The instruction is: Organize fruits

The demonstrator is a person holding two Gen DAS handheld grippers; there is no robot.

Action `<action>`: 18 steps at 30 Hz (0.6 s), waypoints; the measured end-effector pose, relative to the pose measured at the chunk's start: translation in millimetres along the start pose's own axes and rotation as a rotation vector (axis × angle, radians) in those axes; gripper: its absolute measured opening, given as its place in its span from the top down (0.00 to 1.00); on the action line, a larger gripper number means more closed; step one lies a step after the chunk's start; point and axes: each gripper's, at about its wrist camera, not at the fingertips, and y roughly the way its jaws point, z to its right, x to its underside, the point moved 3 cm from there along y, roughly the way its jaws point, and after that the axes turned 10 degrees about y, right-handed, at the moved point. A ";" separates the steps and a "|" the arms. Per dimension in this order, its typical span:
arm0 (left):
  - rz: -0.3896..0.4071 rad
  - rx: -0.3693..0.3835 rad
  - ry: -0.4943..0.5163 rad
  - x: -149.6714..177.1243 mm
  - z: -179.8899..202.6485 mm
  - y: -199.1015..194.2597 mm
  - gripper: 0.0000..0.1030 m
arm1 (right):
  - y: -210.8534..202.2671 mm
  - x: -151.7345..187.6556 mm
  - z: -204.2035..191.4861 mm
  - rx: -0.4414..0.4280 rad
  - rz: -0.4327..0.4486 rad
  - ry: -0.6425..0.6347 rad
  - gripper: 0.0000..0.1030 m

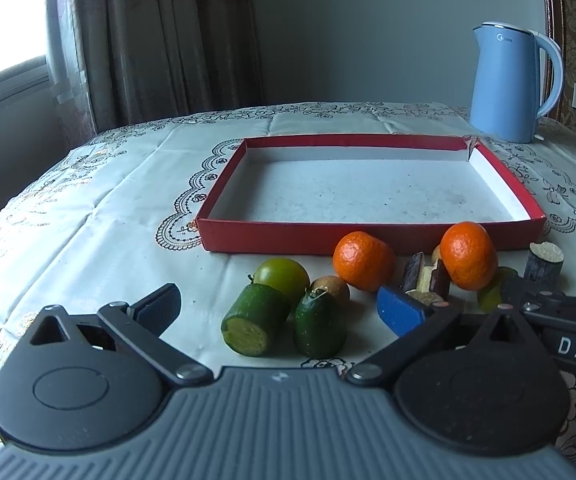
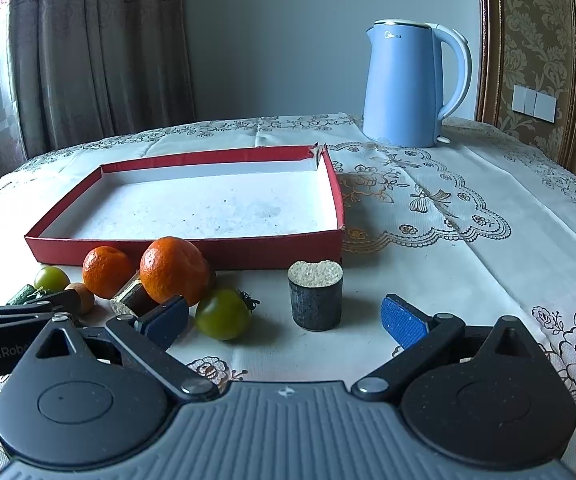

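I hold both grippers low over the near edge of the tablecloth (image 1: 88, 200), facing the red tray (image 1: 368, 236), which lies mid-table with its white floor bare.

Left gripper (image 1: 278, 306): jaws spread wide, nothing between them. Two cut cucumber pieces (image 1: 256, 320) lie side by side just ahead of it. Behind them sit a green tomato (image 1: 282, 276) and a small brown round fruit (image 1: 334, 288), touching the cucumber pieces. Further right, two mandarins (image 1: 364, 260) rest near the tray's front wall, with short dark sugarcane pieces (image 1: 428, 276) between them.

Right gripper (image 2: 284, 320): jaws also spread wide, holding nothing. A second green tomato (image 2: 224, 314) lies just inside its left finger, and an upright sugarcane stub (image 2: 316, 300), cut face up, stands between the fingers, touching neither.

A blue kettle (image 2: 412, 84) stands near the far right corner; its logo reads roughly "Midea". The left gripper's body reads "GenRob…", cut off; the right gripper's body shows "DAS", also cut off.
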 end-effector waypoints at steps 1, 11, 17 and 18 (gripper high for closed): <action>0.000 0.000 0.000 0.1 -0.2 0.2 0.00 | -0.1 0.0 -0.1 0.001 0.000 -0.001 0.00; -0.006 0.003 -0.002 0.7 0.0 2.0 0.00 | 1.4 0.7 1.2 -0.003 -0.006 0.004 0.00; -0.006 0.004 0.001 0.9 0.2 2.9 0.00 | 1.9 1.3 1.2 -0.003 -0.007 0.006 0.00; -0.007 0.004 0.004 1.2 0.7 3.2 0.00 | 2.0 1.4 1.3 -0.003 -0.007 0.006 0.00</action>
